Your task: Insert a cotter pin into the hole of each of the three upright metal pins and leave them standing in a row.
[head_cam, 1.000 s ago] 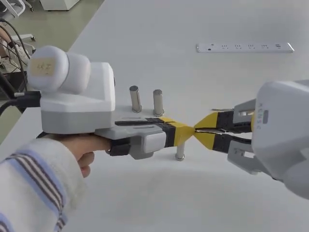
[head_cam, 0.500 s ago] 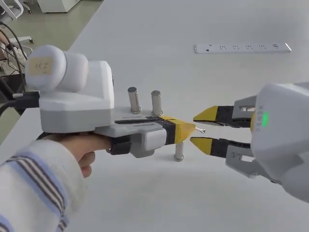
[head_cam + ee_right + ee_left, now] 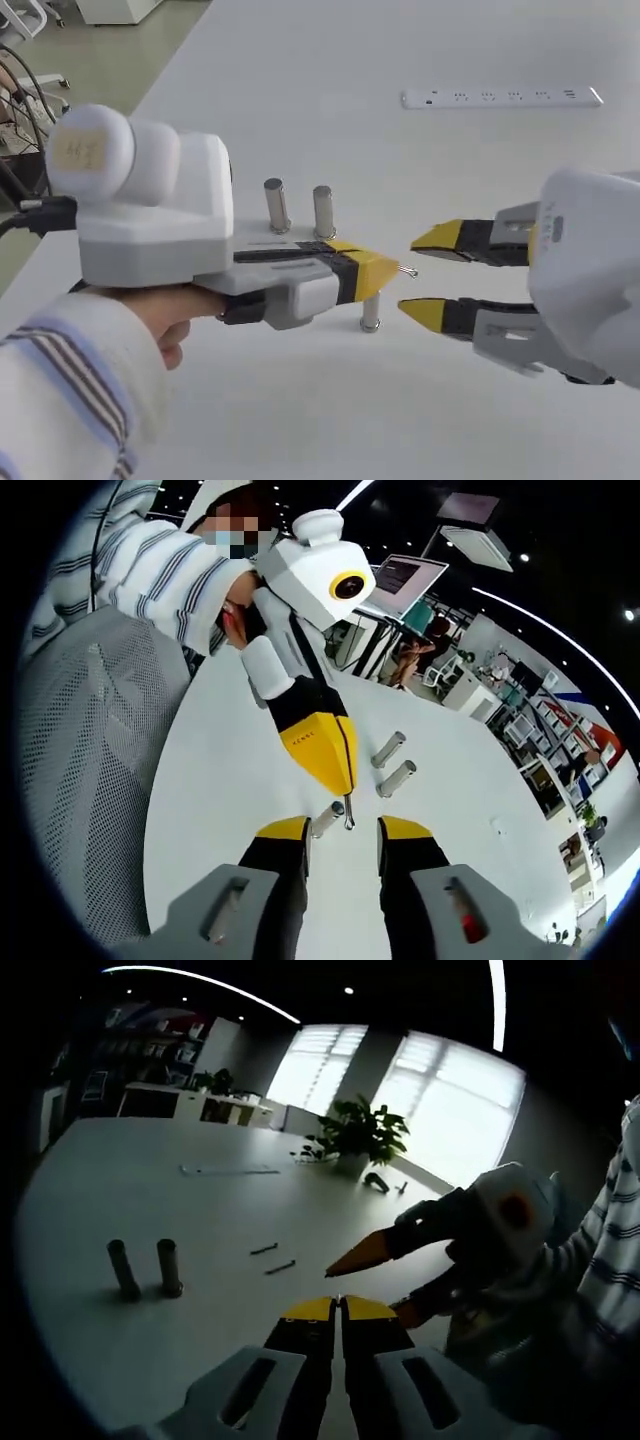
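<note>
My right hand-held gripper (image 3: 407, 275) has let go and drawn back with its jaws spread wide; a second ago it met the left one tip to tip. The cotter pin (image 3: 348, 813) is now clamped in my left hand-held gripper (image 3: 340, 1303), poking out past its tip. I judge the handover done. The nearest upright metal pin (image 3: 371, 312) stands on the tabletop (image 3: 300, 400) just below that tip, ready for threading.

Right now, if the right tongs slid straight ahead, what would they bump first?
Probably the cotter pin sticking out of the shut left tongs, lined up between the open right tongs; depth is unclear.
</note>
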